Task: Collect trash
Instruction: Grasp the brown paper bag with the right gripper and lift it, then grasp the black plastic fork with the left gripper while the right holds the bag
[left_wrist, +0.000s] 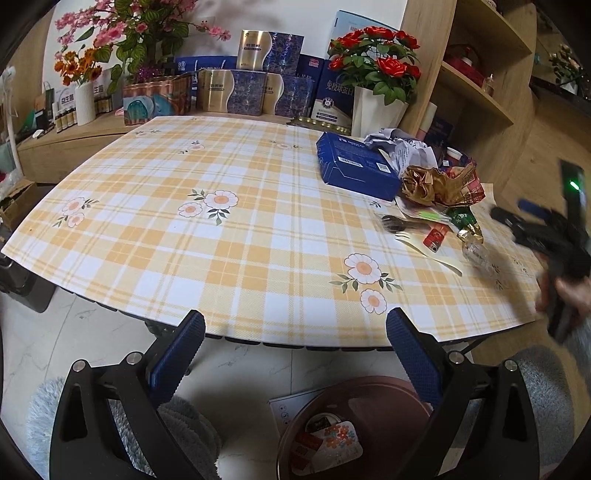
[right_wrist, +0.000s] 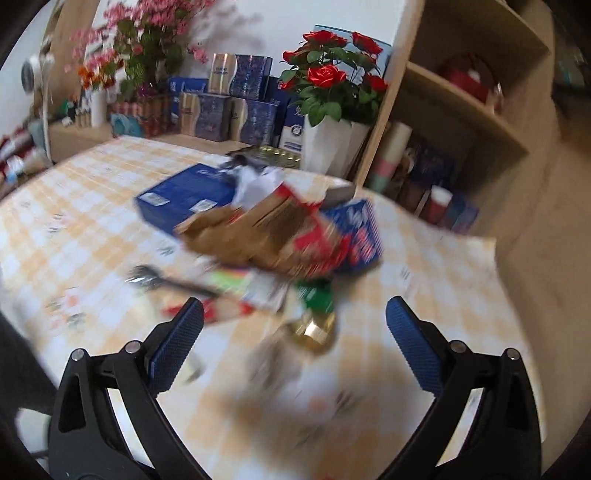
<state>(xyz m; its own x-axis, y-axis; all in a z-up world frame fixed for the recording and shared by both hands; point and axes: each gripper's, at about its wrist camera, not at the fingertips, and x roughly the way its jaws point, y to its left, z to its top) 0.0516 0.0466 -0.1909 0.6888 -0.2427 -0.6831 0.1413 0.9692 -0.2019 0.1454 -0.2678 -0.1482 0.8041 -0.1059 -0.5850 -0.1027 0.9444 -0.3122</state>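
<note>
While I hold both tools over the edge of a table (left_wrist: 229, 236) covered in a yellow checked cloth with daisies, my left gripper (left_wrist: 295, 354) is spread wide with nothing between its blue pads. It hangs above a brown bin (left_wrist: 369, 391) on the floor, which already holds a few scraps. My right gripper (right_wrist: 294, 349) is wide open too and grips nothing; its view is blurred. The trash sits heaped at the table's far right corner: a blue box (left_wrist: 354, 166), crumpled white paper (left_wrist: 400, 146), a gold and red wrapper (left_wrist: 439, 184), a green and gold wrapper (left_wrist: 465, 221), a small red tube (left_wrist: 436, 236) and a black plastic fork (left_wrist: 397, 223). Behind the table stand red roses (left_wrist: 376, 59) in a white pot.
</note>
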